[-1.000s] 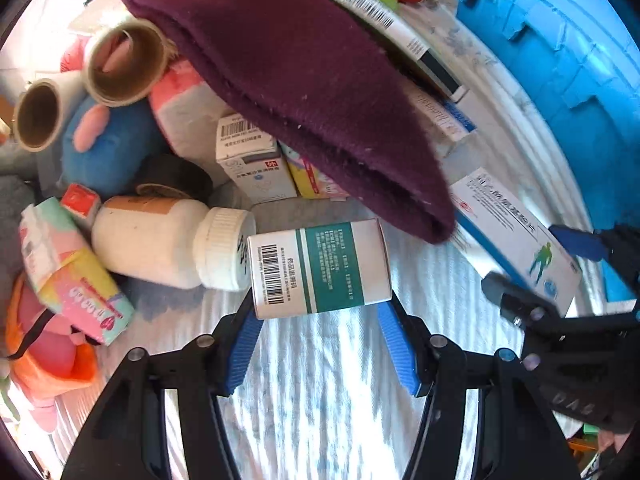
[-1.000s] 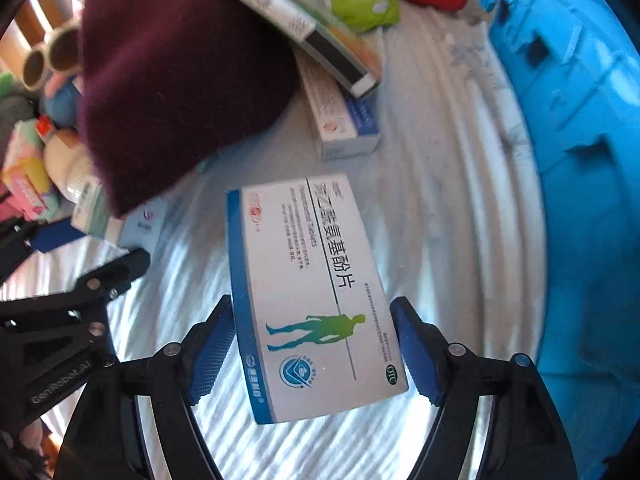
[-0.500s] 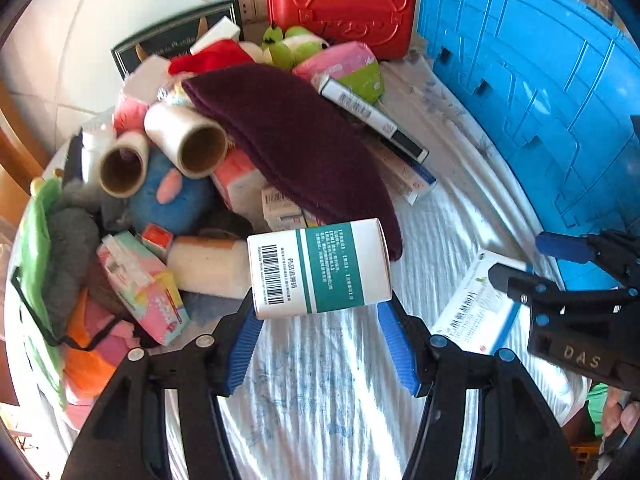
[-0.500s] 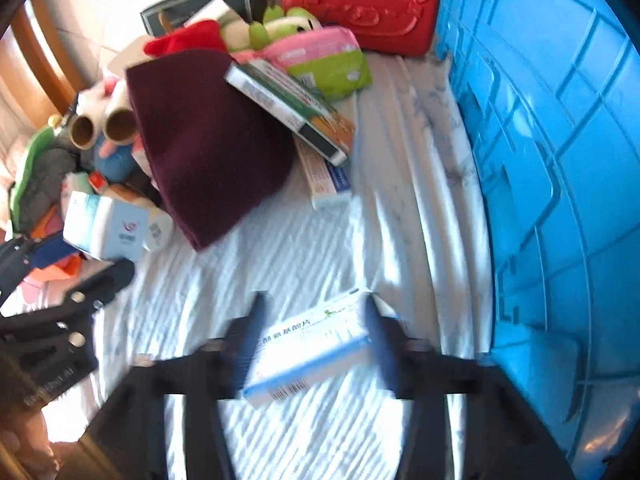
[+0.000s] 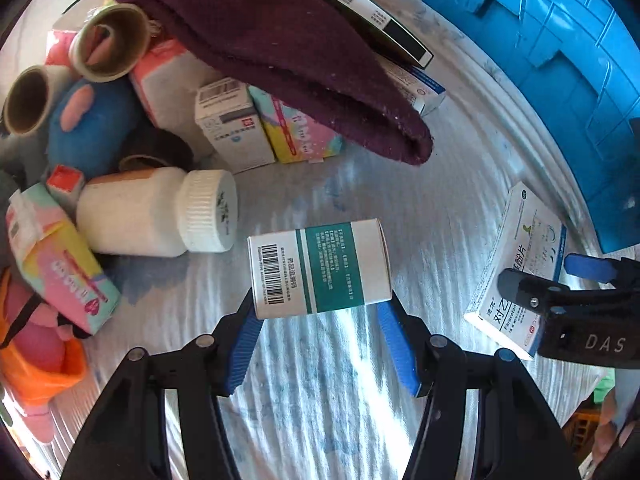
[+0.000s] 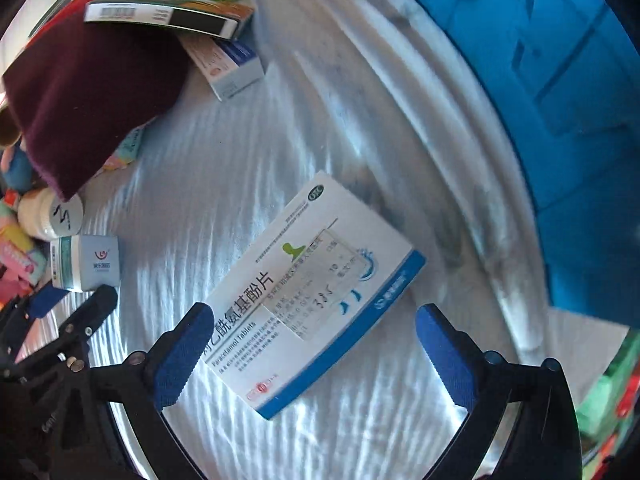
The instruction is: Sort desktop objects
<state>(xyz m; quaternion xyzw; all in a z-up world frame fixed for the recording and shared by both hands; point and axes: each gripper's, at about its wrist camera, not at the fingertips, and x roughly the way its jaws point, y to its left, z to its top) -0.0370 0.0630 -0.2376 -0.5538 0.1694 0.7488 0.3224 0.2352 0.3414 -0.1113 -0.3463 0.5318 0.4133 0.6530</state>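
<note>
Green-and-white, the small medicine box (image 5: 320, 268) sits clamped between our left tongs (image 5: 322, 344), lifted just above the cloth-covered table (image 5: 320, 392). Our right tongs (image 6: 316, 354) have just been opening and now stand released, the paracetamol box (image 6: 320, 292) lying flat between them, untouched. We judge one box placed; next we set the held box beside it, near the blue crate (image 5: 560, 60).

left wrist: steeply down, close | right wrist: likewise | shared: paracetamol box (image 5: 516, 264) (image 6: 312, 292)
</note>
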